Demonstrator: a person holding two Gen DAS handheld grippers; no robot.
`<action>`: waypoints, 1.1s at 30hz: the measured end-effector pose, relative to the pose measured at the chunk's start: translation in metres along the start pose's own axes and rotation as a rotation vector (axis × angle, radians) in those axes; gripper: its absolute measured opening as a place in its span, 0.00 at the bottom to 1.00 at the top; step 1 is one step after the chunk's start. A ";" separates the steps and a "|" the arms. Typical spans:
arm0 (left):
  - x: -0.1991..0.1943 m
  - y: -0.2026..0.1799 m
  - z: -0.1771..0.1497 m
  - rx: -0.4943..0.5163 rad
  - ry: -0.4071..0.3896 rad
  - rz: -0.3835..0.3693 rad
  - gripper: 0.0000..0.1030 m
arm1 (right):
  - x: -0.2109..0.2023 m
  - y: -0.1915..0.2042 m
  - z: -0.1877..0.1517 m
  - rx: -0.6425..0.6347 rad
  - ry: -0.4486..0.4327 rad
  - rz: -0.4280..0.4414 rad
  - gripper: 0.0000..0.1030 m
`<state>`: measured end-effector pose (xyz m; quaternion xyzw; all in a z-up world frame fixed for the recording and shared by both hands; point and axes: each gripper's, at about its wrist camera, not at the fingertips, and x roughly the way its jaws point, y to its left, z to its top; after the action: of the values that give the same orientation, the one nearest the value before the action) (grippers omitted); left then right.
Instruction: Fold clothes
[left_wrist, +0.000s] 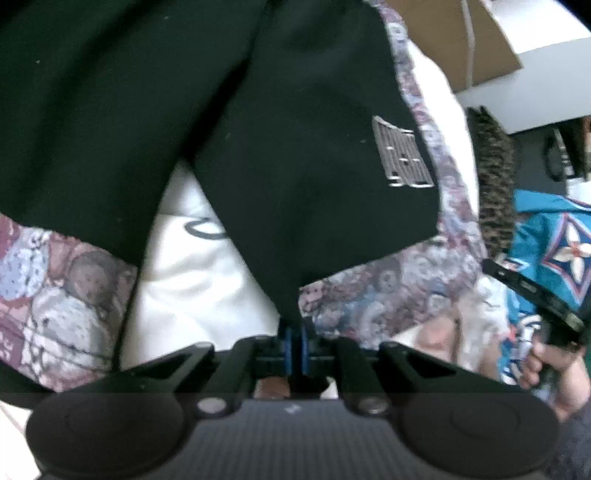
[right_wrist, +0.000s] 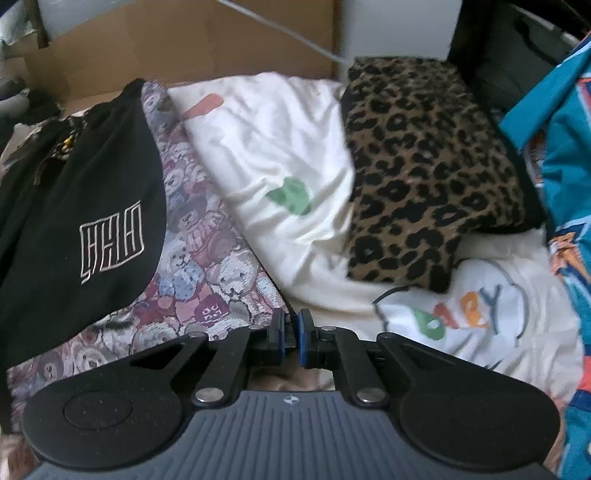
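Left gripper (left_wrist: 294, 341) pinches our limp black shorts (left_wrist: 288, 147) at the hem, beside the logo (left_wrist: 402, 155); right gripper (right_wrist: 291, 339) nearly closed, empty.

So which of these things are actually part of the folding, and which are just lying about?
Part of the job:
- black garment, pinched by the left tongs
- right tongs, nearly closed on nothing

Lying about:
- teddy-bear blanket
- leopard-print cloth
- white printed bedding
- cardboard box
- teal patterned fabric

A white printed bed cover (right_wrist: 273, 147) carries a teddy-bear cloth (right_wrist: 207, 258); a folded leopard-print garment (right_wrist: 424, 177) lies beside it.
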<state>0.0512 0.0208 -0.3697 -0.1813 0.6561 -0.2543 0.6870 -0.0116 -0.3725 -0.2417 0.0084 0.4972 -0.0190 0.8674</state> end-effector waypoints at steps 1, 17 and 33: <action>-0.003 -0.001 -0.001 0.016 0.003 -0.022 0.02 | -0.001 -0.001 0.001 0.001 -0.005 -0.010 0.05; -0.004 0.008 -0.005 0.065 -0.021 -0.003 0.53 | 0.006 -0.016 -0.012 0.125 -0.021 0.037 0.49; 0.033 0.010 -0.003 -0.005 0.072 -0.088 0.04 | 0.043 -0.052 -0.012 0.315 0.037 0.259 0.04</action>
<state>0.0494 0.0096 -0.4018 -0.2022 0.6725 -0.2891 0.6506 -0.0026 -0.4252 -0.2847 0.2081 0.4987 0.0154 0.8413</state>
